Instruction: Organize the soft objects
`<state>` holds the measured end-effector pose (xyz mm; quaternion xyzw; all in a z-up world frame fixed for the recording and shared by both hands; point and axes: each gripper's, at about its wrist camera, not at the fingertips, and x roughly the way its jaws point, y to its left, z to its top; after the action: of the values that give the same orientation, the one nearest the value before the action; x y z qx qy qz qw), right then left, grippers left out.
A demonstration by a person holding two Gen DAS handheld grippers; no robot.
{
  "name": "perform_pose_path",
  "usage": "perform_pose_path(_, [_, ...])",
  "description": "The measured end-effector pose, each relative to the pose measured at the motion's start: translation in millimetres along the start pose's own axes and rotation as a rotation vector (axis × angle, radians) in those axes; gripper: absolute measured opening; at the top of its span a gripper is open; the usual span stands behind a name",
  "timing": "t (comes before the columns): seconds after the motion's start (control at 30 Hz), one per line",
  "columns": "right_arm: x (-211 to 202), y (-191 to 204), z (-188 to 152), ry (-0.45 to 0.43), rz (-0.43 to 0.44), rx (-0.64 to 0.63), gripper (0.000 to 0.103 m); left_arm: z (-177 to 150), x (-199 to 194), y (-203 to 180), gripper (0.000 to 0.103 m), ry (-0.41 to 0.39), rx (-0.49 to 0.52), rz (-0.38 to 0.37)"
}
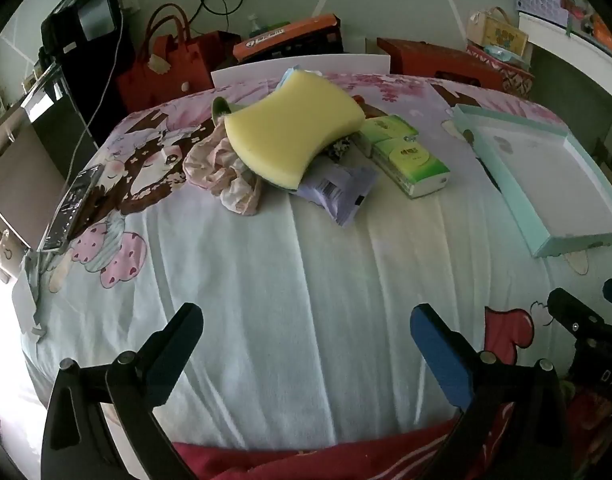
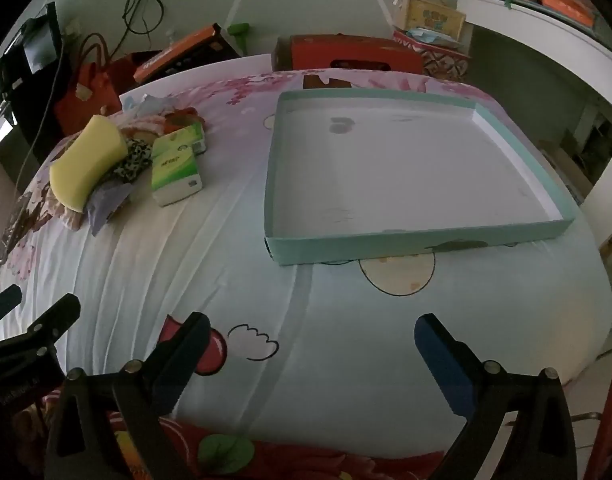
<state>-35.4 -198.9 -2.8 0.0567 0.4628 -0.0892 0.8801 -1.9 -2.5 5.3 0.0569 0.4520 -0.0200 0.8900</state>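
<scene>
Both grippers hovered low over the near end of the bed (image 1: 298, 300), nothing between the jaws of either. Left gripper (image 1: 306, 336): jaws spread wide, empty. Right gripper (image 2: 312, 344): same, wide and empty.

Soft things lay heaped at the far left of the bed: a yellow sponge (image 1: 294, 136) on top, tilted, resting on a pink frilly cloth (image 1: 222, 176) and a purple packet (image 1: 338, 192). Two green tissue packs (image 1: 406, 156) lay just beside the heap, touching each other. A leopard-print piece (image 2: 132, 164) showed under the sponge; what it was could not be made out. The teal tray (image 2: 418, 236) sat empty to the right, well apart from the heap.

Judgement: no item moved yet; the step in hand was the first pick. The sponge looked the best start, being uppermost and free. Advice: bring the left gripper over it, pinch across the narrow waist, squeeze lightly since foam gives, and lift straight up so the cloth beneath does not drag. The right gripper was nearer the tray and suited the tissue packs.
</scene>
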Motion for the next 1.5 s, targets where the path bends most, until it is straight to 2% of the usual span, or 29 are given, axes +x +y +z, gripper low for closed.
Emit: perform_pose_path(1.5, [-0.2, -2.9, -1.9, -0.008, -0.007, -0.003, 0.103, -3.8, 1.8, 2.0, 0.103, 0.002, 0.005, 0.015])
